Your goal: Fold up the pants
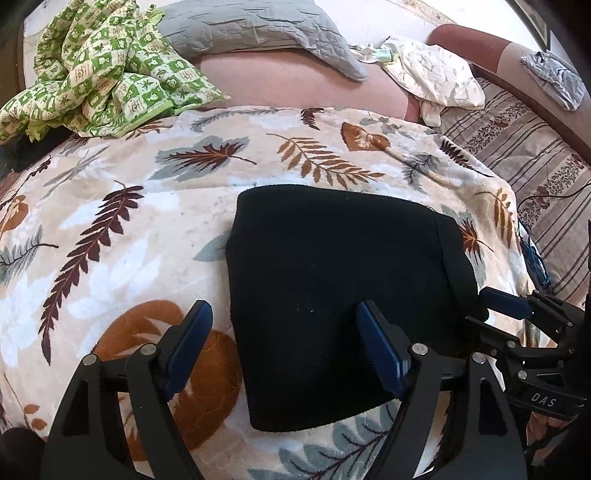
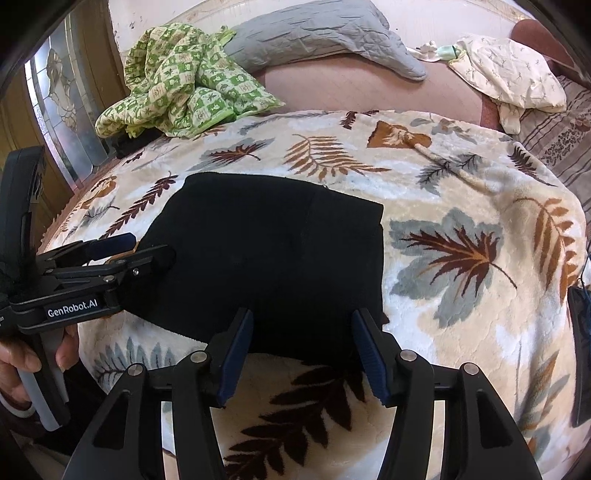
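Note:
The black pants lie folded into a compact rectangle on a leaf-patterned blanket. My left gripper stands open low over the pants' left edge: one pad is above the blanket, the other above the black cloth. In the right wrist view the pants reach down to my right gripper, which is open with the near edge of the cloth lying flat between its blue pads. Each gripper shows in the other's view: the right gripper at the pants' right side, the left gripper at their left side.
A crumpled green checked quilt and a grey pillow lie at the back of the bed. A white patterned cloth sits back right, above striped bedding. A person's hand holds the left gripper's handle.

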`<action>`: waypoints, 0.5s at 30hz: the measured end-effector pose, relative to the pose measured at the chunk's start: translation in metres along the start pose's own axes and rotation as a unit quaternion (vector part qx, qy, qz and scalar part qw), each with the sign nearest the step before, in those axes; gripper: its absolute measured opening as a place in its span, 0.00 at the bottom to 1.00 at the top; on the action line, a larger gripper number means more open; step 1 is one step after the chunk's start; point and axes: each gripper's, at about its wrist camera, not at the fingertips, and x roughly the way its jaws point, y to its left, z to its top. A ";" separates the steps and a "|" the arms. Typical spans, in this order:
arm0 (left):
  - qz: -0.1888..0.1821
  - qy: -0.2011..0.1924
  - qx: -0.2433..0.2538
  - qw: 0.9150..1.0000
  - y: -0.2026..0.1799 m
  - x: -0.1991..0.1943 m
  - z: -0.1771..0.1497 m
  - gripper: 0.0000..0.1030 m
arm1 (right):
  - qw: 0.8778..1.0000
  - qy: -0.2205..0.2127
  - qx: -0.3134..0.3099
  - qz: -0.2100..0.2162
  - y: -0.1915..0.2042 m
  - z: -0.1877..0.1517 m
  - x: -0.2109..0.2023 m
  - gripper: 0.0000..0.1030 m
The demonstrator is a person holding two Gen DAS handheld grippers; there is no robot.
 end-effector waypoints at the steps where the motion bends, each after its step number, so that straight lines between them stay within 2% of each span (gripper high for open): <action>1: 0.000 0.000 0.000 1.000 0.000 -0.001 0.001 0.78 | 1.000 -0.001 0.002 0.002 0.000 0.000 0.000 0.55; 4: -0.003 -0.005 -0.004 1.000 0.003 -0.004 0.003 0.78 | 0.999 -0.011 0.024 0.024 -0.007 0.006 -0.006 0.57; 6: -0.007 -0.011 -0.010 1.000 0.007 -0.008 0.005 0.78 | 0.998 -0.021 0.046 0.037 -0.016 0.011 -0.010 0.65; 8: -0.019 -0.013 -0.021 1.000 0.013 -0.010 0.009 0.78 | 0.997 -0.028 0.068 0.039 -0.027 0.015 -0.009 0.81; 12: -0.059 -0.009 -0.056 0.997 0.030 -0.009 0.012 0.82 | 0.993 -0.018 0.097 0.058 -0.044 0.021 0.006 0.81; 15: -0.062 0.005 -0.072 0.995 0.039 -0.001 0.012 0.82 | 0.989 -0.005 0.125 0.075 -0.056 0.024 0.023 0.81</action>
